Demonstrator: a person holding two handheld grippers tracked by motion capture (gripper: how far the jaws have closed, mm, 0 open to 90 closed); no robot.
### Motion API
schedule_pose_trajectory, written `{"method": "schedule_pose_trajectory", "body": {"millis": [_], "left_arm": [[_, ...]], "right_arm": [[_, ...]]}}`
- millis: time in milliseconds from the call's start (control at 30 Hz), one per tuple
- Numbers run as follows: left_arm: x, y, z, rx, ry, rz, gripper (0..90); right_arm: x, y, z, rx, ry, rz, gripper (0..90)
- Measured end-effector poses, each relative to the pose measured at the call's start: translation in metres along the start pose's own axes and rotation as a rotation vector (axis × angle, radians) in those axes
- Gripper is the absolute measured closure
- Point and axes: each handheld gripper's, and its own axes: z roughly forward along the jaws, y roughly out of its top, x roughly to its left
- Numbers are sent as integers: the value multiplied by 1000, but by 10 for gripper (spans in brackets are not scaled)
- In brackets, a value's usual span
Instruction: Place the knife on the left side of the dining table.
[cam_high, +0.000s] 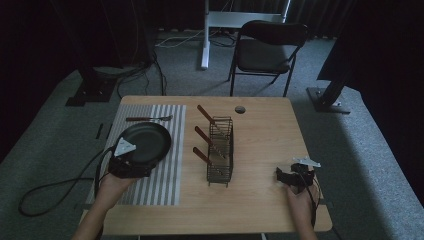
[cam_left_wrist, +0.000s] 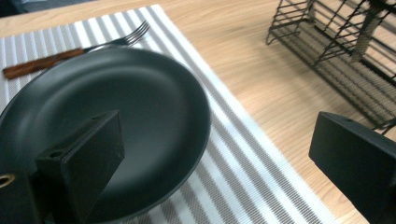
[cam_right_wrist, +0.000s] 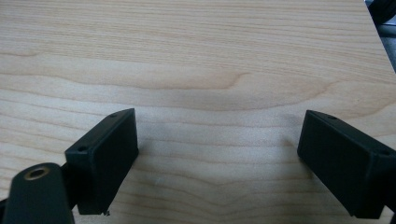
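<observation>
Black and round, the shallow matte plate (cam_left_wrist: 116, 126) lies on the grey-and-white striped placemat (cam_left_wrist: 261, 186) at the table's left, already in its place, with the left gripper (cam_high: 131, 161) hanging over its near rim, jaws spread wide and holding nothing. Just beyond the plate, a wooden-handled fork (cam_left_wrist: 74, 53) rests across the mat's far end, so that much of the setting looks done. To the right stands the black wire cutlery rack (cam_high: 220, 150), where three more wooden-handled utensils (cam_high: 206, 136) lean, probably the part left to lay out. Well apart, the right gripper (cam_high: 295, 176) rests low over the light wooden table (cam_right_wrist: 196, 56), jaws parted and empty.
</observation>
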Motion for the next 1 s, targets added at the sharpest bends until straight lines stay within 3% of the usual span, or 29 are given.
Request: {"method": "schedule_pose_trajectory", "body": {"millis": [100,333,667,700,1000], "left_arm": [[-7,10,4,-7,-5,26,38],[-14,27,14,-12,-71,30,38],[-26,52,25,-10,-86,78,38],[-28,60,28,-11,-98,85,38],[-41,82,37,-30,-147,110,38]], "right_arm": [[0,0,0,0,0,0,113],[0,0,0,0,0,0,113],[0,0,0,0,0,0,114],[0,0,0,0,0,0,114],[0,0,0,-1,0,2,116]]}}
